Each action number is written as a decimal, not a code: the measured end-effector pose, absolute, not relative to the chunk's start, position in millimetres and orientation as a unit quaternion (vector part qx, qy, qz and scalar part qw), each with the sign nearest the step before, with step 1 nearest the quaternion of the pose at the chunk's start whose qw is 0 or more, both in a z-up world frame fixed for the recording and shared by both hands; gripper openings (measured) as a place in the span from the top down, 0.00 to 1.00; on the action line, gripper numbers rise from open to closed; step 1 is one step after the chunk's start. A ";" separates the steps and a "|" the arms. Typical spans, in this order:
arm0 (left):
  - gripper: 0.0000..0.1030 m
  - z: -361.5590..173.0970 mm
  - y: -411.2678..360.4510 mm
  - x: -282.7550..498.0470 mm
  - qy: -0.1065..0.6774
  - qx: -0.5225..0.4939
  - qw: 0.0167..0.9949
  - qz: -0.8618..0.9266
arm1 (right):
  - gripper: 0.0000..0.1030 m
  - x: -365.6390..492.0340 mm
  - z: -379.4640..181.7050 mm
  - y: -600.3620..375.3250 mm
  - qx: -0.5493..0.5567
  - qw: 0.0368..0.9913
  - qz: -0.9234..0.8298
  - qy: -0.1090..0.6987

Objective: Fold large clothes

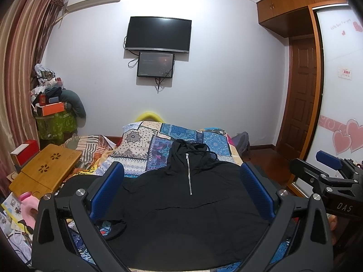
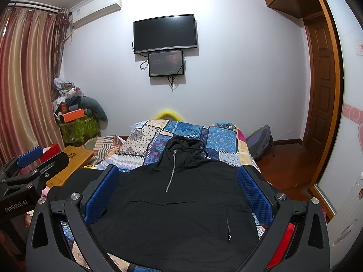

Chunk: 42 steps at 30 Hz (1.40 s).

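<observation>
A black hooded top with a silver half zip lies spread flat on the patchwork bedspread, hood pointing to the far wall. My left gripper hovers above its near part, fingers wide open with nothing between them. In the right wrist view the same hooded top fills the foreground, and my right gripper is held over it, also open and empty. Each gripper shows at the edge of the other's view: the right gripper and the left gripper. The near hem is hidden below both frames.
A low bamboo lap table sits on the bed's left side beside a red box. A cluttered stand fills the left corner by the curtains. A backpack rests on the wooden floor right of the bed, near the wardrobe door.
</observation>
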<state>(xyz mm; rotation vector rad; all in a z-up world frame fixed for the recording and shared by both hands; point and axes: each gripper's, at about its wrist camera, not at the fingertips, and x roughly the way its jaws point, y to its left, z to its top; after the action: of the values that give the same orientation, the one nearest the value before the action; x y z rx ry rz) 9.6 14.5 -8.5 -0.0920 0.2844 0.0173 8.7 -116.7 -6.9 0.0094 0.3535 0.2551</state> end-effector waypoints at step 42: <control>0.00 -18.0 42.9 30.3 0.156 -0.068 0.985 0.032 | 0.00 24.8 -18.2 -115.7 -0.008 0.970 0.127 0.208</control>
<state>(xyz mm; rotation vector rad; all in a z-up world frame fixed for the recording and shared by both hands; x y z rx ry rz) 30.3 42.9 -18.0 -0.1364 0.3140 0.0637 24.8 -115.7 -18.2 -0.0166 0.4208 0.2558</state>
